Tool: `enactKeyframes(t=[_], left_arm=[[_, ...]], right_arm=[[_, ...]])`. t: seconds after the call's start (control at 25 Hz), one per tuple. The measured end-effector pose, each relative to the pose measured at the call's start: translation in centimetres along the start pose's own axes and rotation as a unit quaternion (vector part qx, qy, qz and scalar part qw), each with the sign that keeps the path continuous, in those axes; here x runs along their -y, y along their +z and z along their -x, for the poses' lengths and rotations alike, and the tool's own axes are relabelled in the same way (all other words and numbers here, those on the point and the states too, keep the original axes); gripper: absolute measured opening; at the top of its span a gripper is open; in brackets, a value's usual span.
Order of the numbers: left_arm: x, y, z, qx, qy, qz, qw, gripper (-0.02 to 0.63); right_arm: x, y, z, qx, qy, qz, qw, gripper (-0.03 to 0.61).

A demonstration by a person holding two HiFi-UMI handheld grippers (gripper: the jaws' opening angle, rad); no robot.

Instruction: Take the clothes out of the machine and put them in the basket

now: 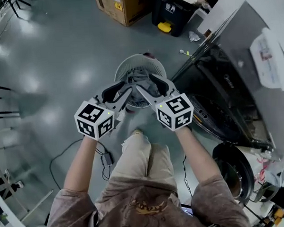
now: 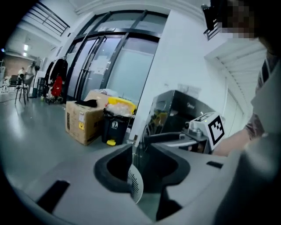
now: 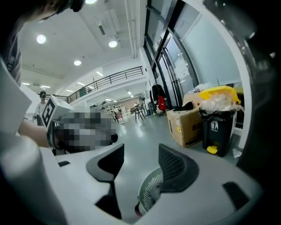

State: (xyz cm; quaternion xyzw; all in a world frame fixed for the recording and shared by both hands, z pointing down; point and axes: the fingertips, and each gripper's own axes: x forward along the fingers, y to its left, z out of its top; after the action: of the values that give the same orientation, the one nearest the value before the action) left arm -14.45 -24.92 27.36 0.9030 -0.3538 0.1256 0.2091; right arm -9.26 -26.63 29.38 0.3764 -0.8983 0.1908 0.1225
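This load looks delivered: grey clothes lie in the basket directly below both pairs of jaws. The left gripper stands narrowly spread, the right gripper wider, and both are empty, with only the basket rim showing through each gap. The next move is probably a reach into the machine, out beyond the right gripper's side, for whatever remains.
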Motion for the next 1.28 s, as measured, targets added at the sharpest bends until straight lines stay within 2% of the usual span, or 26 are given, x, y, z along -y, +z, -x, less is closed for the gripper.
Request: enactKeyframes(t=[0.16,0.32,0.4,0.52,0.64,0.72,0.84,0.96,1.08,1.28], left_arm=[[4.2,11.1,4.3,0.003,-0.035,-0.017,0.9992,0.126],[9.6,20.6,8.1,-0.001,-0.087,-0.036,0.9955,0.124],[12.3,24.5,9.1,0.004,-0.114,-0.048,0.9923,0.125],[16.4,28.7,10.0,0.015,-0.152,-0.061,0.9864,0.123],[19.5,31.2,10.2,0.034,-0.182,-0.093,0.9783,0.105],[20.8,32.4,10.0,0.048,-0.201,-0.102,0.9731,0.071],[22.2,33.3,9.2,0.060,-0.218,-0.097,0.9693,0.023],[24.1,33.6,8.9,0.077,-0.228,-0.088,0.9668,0.009],[26.2,33.3,9.0,0.091,-0.233,-0.080,0.9649,0.008],[29.0,31.7,8.1,0.103,-0.236,-0.091,0.9619,0.008]], right_arm=[[-3.7,10.7,5.4,0.008,0.001,-0.019,1.000,0.239],[-6.4,20.4,11.5,0.013,-0.011,-0.024,1.000,0.224],[-7.0,24.1,14.6,0.018,-0.023,-0.019,0.999,0.224],[-7.2,27.7,19.5,0.030,-0.050,-0.014,0.998,0.212],[-6.5,29.2,24.0,0.046,-0.095,-0.011,0.994,0.163],[-5.7,29.6,26.8,0.056,-0.136,-0.009,0.989,0.119],[-4.8,30.2,30.8,0.073,-0.185,0.001,0.980,0.052],[-4.5,30.4,35.0,0.091,-0.220,0.019,0.971,-0.003],[-4.9,29.5,39.0,0.111,-0.244,0.015,0.963,-0.003],[-5.2,26.4,43.5,0.153,-0.277,-0.005,0.949,-0.005]])
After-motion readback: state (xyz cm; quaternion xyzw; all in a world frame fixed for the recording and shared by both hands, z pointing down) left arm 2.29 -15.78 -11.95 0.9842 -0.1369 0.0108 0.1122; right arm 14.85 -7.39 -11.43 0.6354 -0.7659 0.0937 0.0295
